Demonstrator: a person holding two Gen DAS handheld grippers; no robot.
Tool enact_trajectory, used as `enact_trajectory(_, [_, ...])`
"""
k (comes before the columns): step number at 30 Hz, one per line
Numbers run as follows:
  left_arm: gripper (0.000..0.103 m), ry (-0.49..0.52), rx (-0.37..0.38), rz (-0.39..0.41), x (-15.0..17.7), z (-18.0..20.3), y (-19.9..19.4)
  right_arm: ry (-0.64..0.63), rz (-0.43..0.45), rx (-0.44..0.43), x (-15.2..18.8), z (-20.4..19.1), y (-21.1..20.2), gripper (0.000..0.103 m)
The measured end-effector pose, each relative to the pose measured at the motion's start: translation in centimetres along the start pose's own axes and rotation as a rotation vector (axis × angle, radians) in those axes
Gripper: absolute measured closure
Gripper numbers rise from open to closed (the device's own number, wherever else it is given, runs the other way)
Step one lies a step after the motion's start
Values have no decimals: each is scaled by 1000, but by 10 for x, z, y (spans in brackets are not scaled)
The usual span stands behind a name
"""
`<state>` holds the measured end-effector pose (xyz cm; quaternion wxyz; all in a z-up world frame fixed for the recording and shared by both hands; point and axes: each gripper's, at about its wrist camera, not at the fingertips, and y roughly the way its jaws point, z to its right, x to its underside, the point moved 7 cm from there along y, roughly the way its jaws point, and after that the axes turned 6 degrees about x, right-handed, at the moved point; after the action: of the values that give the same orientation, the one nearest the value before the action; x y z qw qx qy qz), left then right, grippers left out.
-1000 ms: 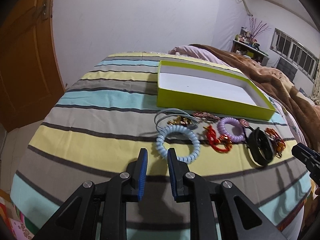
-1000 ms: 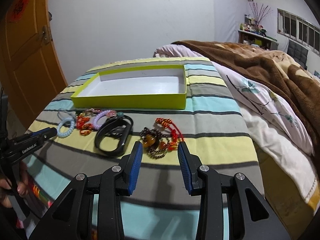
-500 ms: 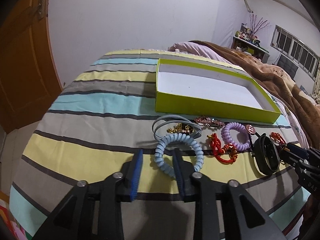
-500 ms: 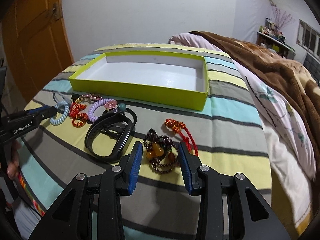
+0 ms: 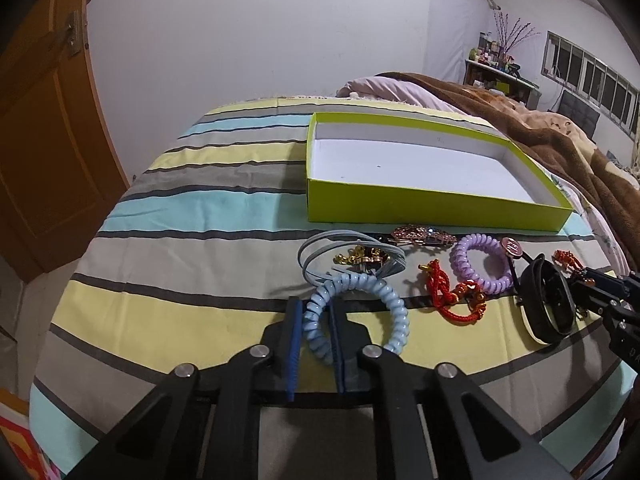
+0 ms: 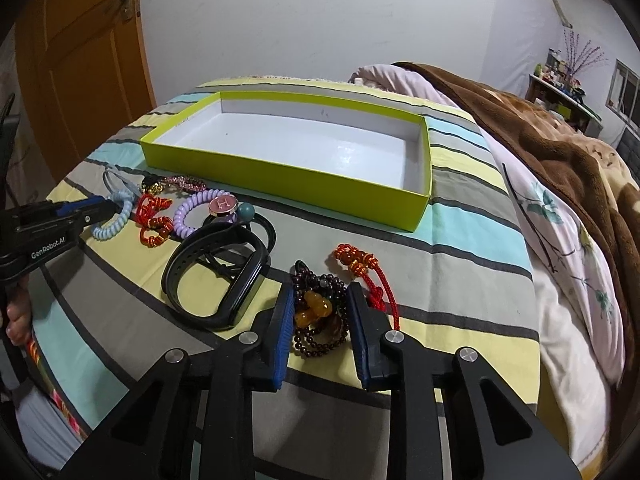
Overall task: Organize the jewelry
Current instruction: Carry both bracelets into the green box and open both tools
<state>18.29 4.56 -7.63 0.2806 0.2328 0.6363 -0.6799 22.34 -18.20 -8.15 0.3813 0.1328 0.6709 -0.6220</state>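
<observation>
A lime-green box [image 5: 420, 204] with a white inside lies on the striped bed; it also shows in the right wrist view [image 6: 280, 168]. Jewelry lies in a row in front of it. My left gripper [image 5: 314, 312] is open, its jaws straddling the near-left side of a light blue spiral hair tie [image 5: 360, 300]. My right gripper [image 6: 320, 304] is open, its jaws on either side of a dark bead bracelet with amber beads [image 6: 320, 312]. Beside it lie a red knotted cord [image 6: 368, 272] and a black wristband [image 6: 220, 276].
A purple spiral tie [image 5: 480, 264], a red cord charm [image 5: 452, 296], a grey band with gold charms [image 5: 352, 256] and a jewelled clip [image 5: 424, 236] lie between the grippers. A brown blanket [image 6: 560, 152] covers the bed's right side. An orange door [image 5: 40, 140] stands left.
Both grippers have moved forward and down. The left jaws now straddle the blue hair tie; the right jaws now flank the bead bracelet.
</observation>
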Motion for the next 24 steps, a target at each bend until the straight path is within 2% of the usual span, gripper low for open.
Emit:
enact_trajectory(15, [94,-34,106,32,25,2,-36,110,48,-69,12,2,-36,79])
enact_trajectory(24, [94,-7,130,93,12,12,-66,124,100,-75,2,3,-58,79])
